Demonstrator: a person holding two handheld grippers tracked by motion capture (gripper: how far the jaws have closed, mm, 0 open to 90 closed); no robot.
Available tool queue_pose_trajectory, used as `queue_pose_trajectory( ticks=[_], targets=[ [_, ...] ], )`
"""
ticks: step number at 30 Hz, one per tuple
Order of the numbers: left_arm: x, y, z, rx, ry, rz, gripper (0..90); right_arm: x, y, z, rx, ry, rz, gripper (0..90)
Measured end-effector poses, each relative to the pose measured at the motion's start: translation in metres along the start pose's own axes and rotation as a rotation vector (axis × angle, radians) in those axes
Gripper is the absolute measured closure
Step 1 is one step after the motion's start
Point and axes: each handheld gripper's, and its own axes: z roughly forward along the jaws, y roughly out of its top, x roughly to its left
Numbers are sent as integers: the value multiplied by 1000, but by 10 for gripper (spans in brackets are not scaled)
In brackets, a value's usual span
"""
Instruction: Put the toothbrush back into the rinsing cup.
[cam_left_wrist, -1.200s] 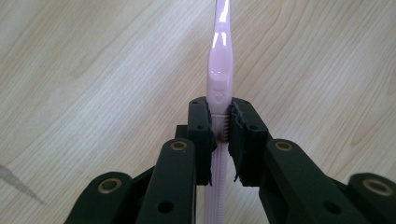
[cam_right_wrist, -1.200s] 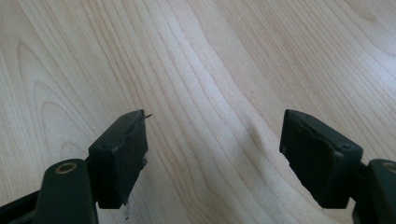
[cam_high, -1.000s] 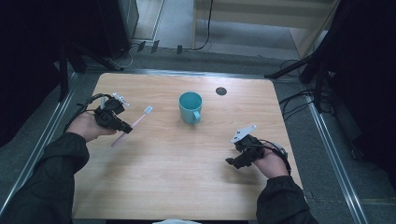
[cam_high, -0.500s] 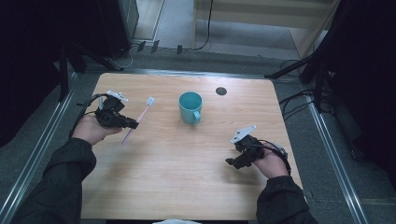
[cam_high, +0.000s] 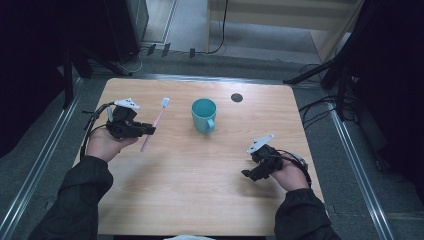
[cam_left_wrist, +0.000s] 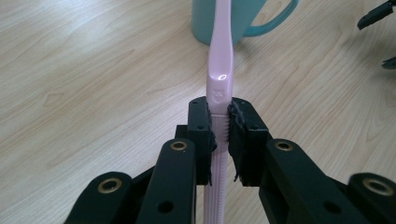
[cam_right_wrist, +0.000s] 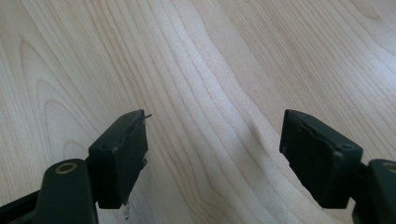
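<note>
High view: the pink toothbrush (cam_high: 153, 124) is held clamped in the left claw (cam_high: 145, 130) above the desk (cam_high: 175, 195), left of the teal cup (cam_high: 204, 114) (presumably its destination). Tilting toward the cup is called for next. The right claw (cam_high: 250, 170) rests released.

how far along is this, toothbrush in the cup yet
Not yet. Done: the left gripper has clamped the pink toothbrush by its handle. In hand: its head points toward the teal cup. Left: getting it inside, probably. The right gripper rests open.
</note>
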Motion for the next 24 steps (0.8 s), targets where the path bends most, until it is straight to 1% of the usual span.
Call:
queue_pose_trajectory(
  ticks=[1,5,6,7,8,10,12,14,15,16,18,21,22,24],
  targets=[
    [-2,0,0,-12,13,0,792,0,0,0,0,0,0,238],
    [-5,1,0,-44,15,-7,791,0,0,0,0,0,-3,238],
    [-8,2,-1,-83,25,-5,791,0,0,0,-1,1,-3,238],
    [-8,2,-1,-83,25,-5,791,0,0,0,-1,1,-3,238],
    [-8,2,-2,-95,15,-7,791,0,0,0,1,-1,0,238],
    [-12,4,-3,-125,19,-13,791,0,0,0,1,0,-1,238],
    [-15,5,-4,-144,33,-12,791,0,0,0,1,0,0,238],
    [-19,7,-3,-160,37,-16,791,0,0,0,1,1,-2,238],
    [-19,7,-3,-160,37,-16,791,0,0,0,1,3,1,238],
    [-21,8,-3,-176,46,-18,791,0,0,-1,0,2,0,238],
    [-21,9,-4,-182,50,-17,791,0,0,-1,0,4,0,238],
    [-22,12,-3,-225,44,-44,791,0,0,-1,-3,3,2,238],
    [-22,12,-3,-225,44,-44,791,0,0,-1,-3,3,2,238],
    [-24,13,-2,-247,48,-51,792,0,0,-1,-4,1,2,238]
  ],
)
